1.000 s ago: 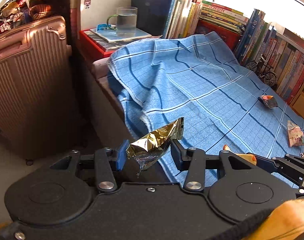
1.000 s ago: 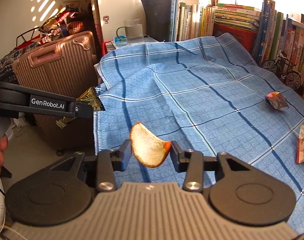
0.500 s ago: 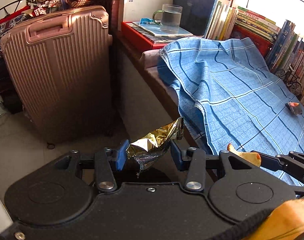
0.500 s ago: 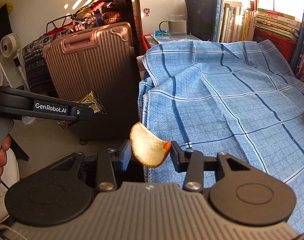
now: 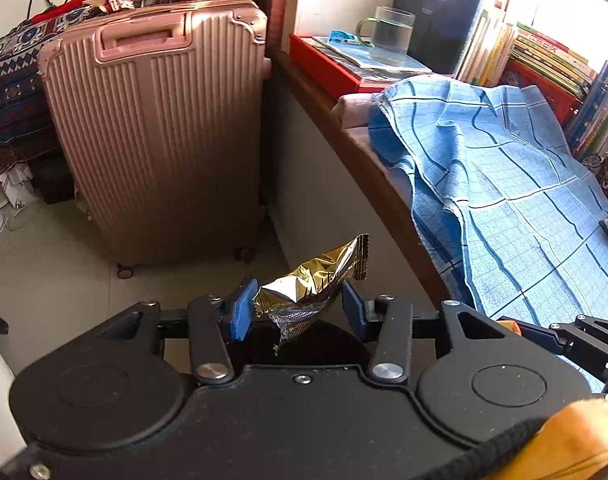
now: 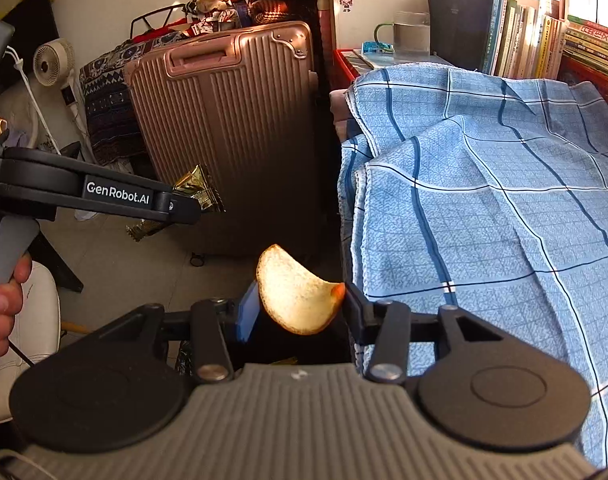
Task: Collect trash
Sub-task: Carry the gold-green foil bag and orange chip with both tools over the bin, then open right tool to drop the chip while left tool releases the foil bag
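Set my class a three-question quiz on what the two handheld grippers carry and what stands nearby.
1. True or false: the left gripper is shut on a crumpled gold foil wrapper.
2. Which stands on the floor beside the blue checked cloth? A rose-gold ribbed suitcase; B green bin; C blue bucket.
3. Fill in: the right gripper has a ____ between its fingers.
Key: 1 true. 2 A. 3 curved pale peel with an orange edge; those jaws have just been opening.

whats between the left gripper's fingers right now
A crumpled gold foil wrapper, pinched between the left gripper's blue-padded fingers. It shows head-on in the left wrist view and from the side in the right wrist view.
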A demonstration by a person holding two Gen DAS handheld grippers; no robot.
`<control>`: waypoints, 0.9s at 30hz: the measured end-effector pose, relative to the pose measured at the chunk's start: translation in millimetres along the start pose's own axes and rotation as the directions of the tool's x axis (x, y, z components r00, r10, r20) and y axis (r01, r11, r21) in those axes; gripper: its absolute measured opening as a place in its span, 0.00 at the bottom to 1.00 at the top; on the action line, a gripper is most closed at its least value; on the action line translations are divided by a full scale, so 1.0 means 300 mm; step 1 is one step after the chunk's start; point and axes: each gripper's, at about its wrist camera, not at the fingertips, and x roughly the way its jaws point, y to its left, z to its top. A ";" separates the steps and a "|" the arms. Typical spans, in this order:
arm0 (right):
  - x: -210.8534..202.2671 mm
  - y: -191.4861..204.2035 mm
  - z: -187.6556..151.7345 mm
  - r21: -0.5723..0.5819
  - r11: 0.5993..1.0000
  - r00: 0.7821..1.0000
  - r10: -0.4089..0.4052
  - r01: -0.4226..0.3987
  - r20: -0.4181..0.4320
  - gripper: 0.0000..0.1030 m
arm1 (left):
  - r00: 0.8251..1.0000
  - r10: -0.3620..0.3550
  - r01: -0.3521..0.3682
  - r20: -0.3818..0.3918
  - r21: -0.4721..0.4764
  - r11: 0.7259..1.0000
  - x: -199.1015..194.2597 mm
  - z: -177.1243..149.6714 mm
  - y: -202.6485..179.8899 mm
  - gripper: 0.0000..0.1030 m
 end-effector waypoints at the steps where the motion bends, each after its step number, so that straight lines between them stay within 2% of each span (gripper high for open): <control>1: 0.000 0.005 0.000 -0.005 1.000 1.000 -0.002 0.002 0.003 0.63 | 1.000 0.001 -0.001 0.000 -0.008 1.000 -0.001 -0.002 0.006 0.43; 3: -0.004 0.017 0.001 -0.024 1.000 1.000 -0.014 0.015 0.018 0.79 | 1.000 0.004 -0.004 0.001 -0.018 1.000 -0.002 -0.006 0.014 0.43; 5: -0.013 0.027 0.003 -0.042 0.999 0.999 -0.014 0.016 0.040 0.84 | 1.000 0.006 -0.007 -0.001 -0.021 1.000 0.001 -0.009 0.019 0.43; 9: -0.015 0.038 0.012 -0.059 0.998 0.999 -0.007 0.009 0.041 0.86 | 1.000 0.003 -0.003 -0.006 -0.030 1.000 0.009 -0.008 0.022 0.43; 18: -0.016 0.023 0.010 -0.035 0.998 0.998 -0.048 0.049 0.028 0.89 | 1.000 -0.016 0.016 -0.012 -0.020 1.000 0.028 0.004 0.021 0.43; 27: -0.018 0.000 0.006 0.006 0.995 0.995 -0.099 0.099 0.013 0.91 | 0.999 -0.026 0.026 -0.032 -0.001 1.000 0.033 0.011 0.012 0.52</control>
